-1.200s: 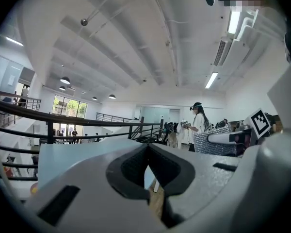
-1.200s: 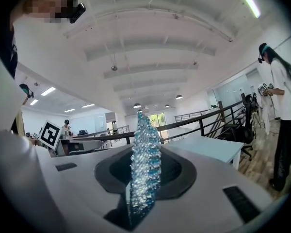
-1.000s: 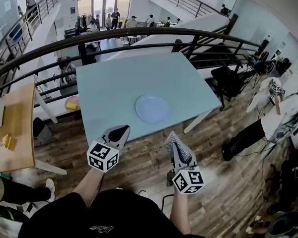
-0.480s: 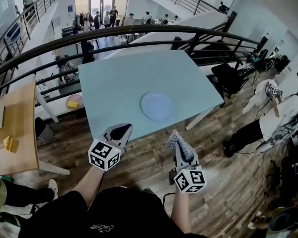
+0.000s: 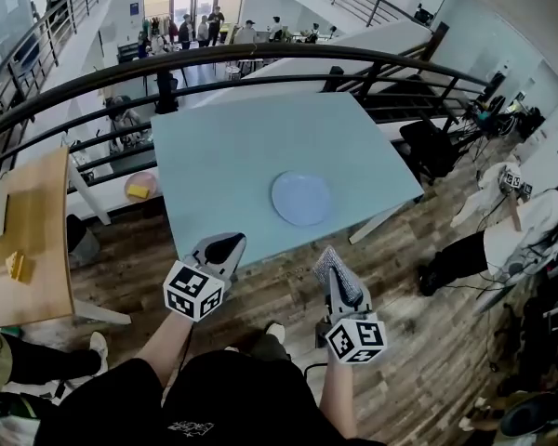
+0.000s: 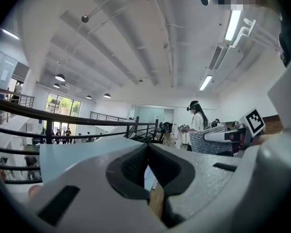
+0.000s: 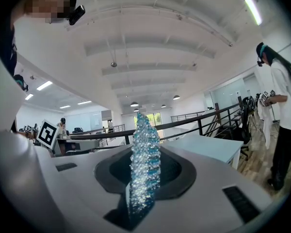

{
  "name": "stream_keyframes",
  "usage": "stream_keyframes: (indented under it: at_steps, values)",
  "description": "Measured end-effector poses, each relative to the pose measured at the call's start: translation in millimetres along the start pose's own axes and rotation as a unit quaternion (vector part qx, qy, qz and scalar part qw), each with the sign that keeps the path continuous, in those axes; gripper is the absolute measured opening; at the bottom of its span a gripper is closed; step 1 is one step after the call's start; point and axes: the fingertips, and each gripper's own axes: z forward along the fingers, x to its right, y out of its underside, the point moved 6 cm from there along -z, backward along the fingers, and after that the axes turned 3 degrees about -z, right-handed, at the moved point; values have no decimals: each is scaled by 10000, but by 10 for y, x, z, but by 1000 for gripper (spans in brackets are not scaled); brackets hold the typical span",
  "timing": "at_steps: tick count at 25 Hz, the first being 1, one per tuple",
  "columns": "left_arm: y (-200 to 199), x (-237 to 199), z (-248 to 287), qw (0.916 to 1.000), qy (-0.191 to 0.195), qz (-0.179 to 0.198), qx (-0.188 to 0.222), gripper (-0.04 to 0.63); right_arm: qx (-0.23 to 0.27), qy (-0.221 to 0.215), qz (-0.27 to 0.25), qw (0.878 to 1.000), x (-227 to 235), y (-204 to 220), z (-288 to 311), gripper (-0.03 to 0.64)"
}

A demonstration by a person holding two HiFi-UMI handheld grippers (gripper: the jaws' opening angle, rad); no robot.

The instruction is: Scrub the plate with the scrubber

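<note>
the plate [image 5: 301, 199] lies flat on the pale blue table [image 5: 214, 147], right of its middle and well ahead of both my grippers. my right gripper [image 5: 327, 260] is clamped on the glittery scrubber [image 7: 144, 164], short of the table's near edge. my left gripper [image 5: 225, 245], beside it, has its jaws pressed together, empty.

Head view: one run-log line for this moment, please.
plate: untouched on table | right tongs: shut on scrubber | left tongs: shut, empty | scrubbing: not started
</note>
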Motion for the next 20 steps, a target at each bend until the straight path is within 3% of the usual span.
stream_keyframes:
  at_steps: [11, 16, 20]
  values:
    - [12, -246, 522, 9997, -22, -220, -111, 8, -85, -81, 121, 9999, 391, 45, 526, 86]
    - [-79, -421, 962, 9994, -242, -140, -183, 8, -234, -224, 39, 9995, 704, -18, 957, 86]
    - [-18, -516, 1320, 9977, -458, 157, -480, 8, -306, -391, 22, 9988, 971, -15, 1336, 86]
